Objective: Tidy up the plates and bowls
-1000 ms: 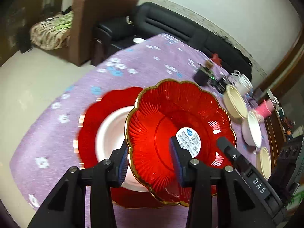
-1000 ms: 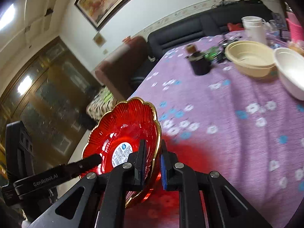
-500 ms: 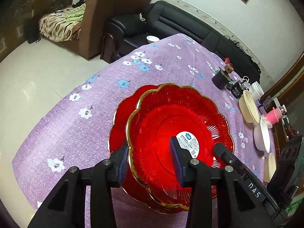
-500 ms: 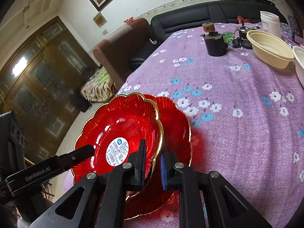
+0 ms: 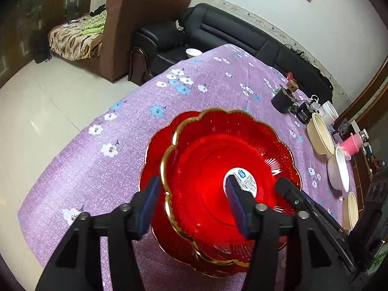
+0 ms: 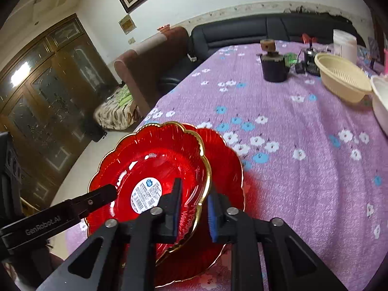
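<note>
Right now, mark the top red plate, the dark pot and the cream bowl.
top red plate (image 5: 208, 169): left wrist view, ribbed inner surface.
dark pot (image 6: 274, 69): right wrist view, side wall.
cream bowl (image 6: 339, 82): right wrist view, outer wall.

Red plate (image 5: 218, 169) atop red plate
</note>
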{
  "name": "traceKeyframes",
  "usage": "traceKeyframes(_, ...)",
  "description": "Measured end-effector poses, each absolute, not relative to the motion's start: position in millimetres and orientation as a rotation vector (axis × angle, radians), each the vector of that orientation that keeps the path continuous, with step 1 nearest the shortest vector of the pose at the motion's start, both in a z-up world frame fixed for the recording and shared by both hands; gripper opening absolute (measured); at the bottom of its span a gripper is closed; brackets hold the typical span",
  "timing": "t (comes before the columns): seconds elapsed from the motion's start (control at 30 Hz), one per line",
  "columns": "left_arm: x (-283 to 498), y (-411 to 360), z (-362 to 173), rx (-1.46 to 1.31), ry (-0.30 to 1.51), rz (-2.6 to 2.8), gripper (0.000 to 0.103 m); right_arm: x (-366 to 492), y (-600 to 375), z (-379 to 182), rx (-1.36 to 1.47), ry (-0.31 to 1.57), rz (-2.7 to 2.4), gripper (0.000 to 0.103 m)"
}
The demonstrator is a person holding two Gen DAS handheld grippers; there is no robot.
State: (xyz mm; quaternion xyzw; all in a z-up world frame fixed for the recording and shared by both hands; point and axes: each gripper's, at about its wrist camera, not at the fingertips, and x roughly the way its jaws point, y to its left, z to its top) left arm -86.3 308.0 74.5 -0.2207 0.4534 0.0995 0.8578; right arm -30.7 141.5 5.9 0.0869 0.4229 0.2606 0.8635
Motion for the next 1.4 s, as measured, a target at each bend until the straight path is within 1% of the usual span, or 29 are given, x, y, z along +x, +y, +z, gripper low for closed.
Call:
traceKeyframes(0.07,-88.6,308.4,78.2,-0.459,0.939,0.214,0.064,-33.1,143.1,8.4,0.159,0.861,0.54,0.042)
traceKeyframes(0.1,-89.5,309.3,79.6,-0.461,0.935,0.214,0.064,-34.1,143.5,9.9,0.148,0.848,0.533,0.045)
traceKeyframes(0.17,-91.8,309.6,82.3,-0.466,0.925,0.212,0.065,-35.9,143.2,12.5,0.133,0.823,0.521,0.056)
traceKeyframes(0.23,-93.3,310.3,84.1,-0.471,0.921,0.213,0.066,-37.1,143.4,14.7,0.113,0.803,0.515,0.062)
traceKeyframes(0.27,-94.7,310.4,85.2,-0.474,0.917,0.214,0.066,-37.8,143.8,15.5,0.099,0.795,0.51,0.063)
traceKeyframes(0.4,-98.9,310.0,90.0,-0.472,0.901,0.219,0.067,-40.4,135.6,19.7,0.11,0.763,0.475,0.063)
traceKeyframes(0.47,-101.2,309.8,92.3,-0.472,0.895,0.217,0.071,-40.6,125.6,22.7,0.141,0.744,0.441,0.063)
traceKeyframes(0.5,-102.2,310.1,93.0,-0.474,0.892,0.218,0.071,-41.1,121.9,23.8,0.15,0.737,0.422,0.063)
traceKeyframes(0.67,-106.0,308.9,95.4,-0.47,0.884,0.217,0.071,-40.1,98.3,24.5,0.222,0.722,0.341,0.063)
traceKeyframes(0.9,-108.0,300.5,98.4,-0.451,0.887,0.202,0.071,-35.0,99.2,12.6,0.208,0.783,0.347,0.063)
traceKeyframes(1.13,-115.2,288.4,108.8,-0.372,0.854,0.245,0.071,-40.4,88.5,20.3,0.224,0.757,0.333,0.063)
traceKeyframes(1.2,-117.1,281.6,114.4,-0.322,0.833,0.281,0.073,-43.5,83.8,22.1,0.227,0.753,0.331,0.063)
traceKeyframes(1.27,-119.0,272.5,120.8,-0.257,0.806,0.322,0.081,-46.8,77.9,23.4,0.231,0.752,0.328,0.064)
traceKeyframes(1.33,-120.9,264.5,127.4,-0.204,0.781,0.346,0.084,-49.5,70.7,22.8,0.237,0.756,0.323,0.064)
traceKeyframes(1.4,-122.7,253.9,133.1,-0.159,0.762,0.345,0.084,-51.5,63.1,21.0,0.245,0.765,0.317,0.064)
